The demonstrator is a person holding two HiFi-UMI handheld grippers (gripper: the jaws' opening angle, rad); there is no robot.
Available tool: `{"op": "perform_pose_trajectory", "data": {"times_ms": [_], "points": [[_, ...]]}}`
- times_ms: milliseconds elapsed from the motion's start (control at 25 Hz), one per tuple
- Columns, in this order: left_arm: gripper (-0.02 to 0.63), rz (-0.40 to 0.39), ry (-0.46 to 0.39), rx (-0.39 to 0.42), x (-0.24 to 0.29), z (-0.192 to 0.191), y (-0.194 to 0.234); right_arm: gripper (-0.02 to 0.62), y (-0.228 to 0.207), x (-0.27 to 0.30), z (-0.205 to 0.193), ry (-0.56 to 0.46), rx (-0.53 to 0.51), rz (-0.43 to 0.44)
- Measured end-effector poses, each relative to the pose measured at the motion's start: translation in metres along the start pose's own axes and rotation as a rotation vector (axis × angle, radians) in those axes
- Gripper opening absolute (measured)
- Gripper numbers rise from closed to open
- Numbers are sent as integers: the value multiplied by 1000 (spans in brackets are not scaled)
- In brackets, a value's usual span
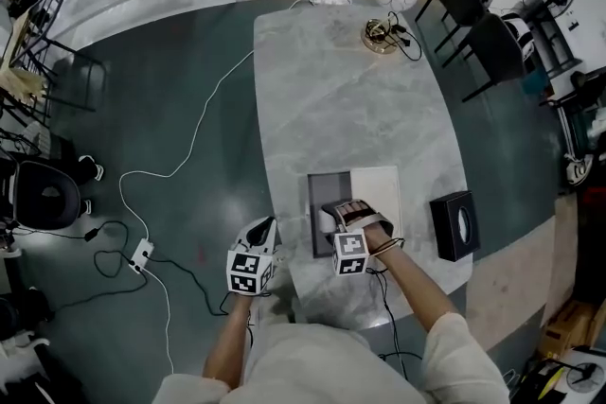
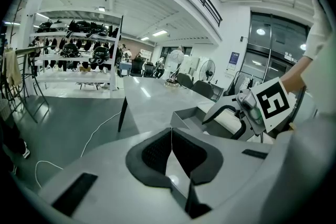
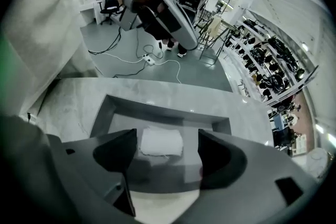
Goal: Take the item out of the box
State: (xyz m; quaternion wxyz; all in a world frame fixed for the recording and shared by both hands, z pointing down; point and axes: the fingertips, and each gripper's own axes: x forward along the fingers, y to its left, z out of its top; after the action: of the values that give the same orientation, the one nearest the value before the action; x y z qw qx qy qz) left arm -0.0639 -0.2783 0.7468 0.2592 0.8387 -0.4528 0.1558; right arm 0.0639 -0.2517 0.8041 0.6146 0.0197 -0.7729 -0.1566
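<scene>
Hovering over the grey box (image 3: pixel 167 105), right tool (image 3: pixel 167 150) gapes above a white pad (image 3: pixel 161 142) — left tool (image 2: pixel 171 153) clenched.

Right gripper (image 1: pixel 347 213) over open grey box (image 1: pixel 327 189), left gripper (image 1: pixel 262 229) beside table (image 1: pixel 331 90).

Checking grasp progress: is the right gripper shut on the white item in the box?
No: the right gripper stands open above the white item lying in the box.

Left tongs (image 2: pixel 170 147) pressed together, right tongs (image 3: pixel 163 150) wide apart, both forearms outstretched.
</scene>
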Motion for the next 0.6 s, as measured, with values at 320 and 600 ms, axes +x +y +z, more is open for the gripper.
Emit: {"op": "perform_pose_trajectory", "data": {"times_ms": [320, 600], "points": [[15, 6, 4, -6, -2, -4, 5, 374, 1, 18, 2, 47, -27, 58], [15, 10, 12, -14, -5, -10, 7, 374, 7, 33, -1, 93, -42, 122]]}}
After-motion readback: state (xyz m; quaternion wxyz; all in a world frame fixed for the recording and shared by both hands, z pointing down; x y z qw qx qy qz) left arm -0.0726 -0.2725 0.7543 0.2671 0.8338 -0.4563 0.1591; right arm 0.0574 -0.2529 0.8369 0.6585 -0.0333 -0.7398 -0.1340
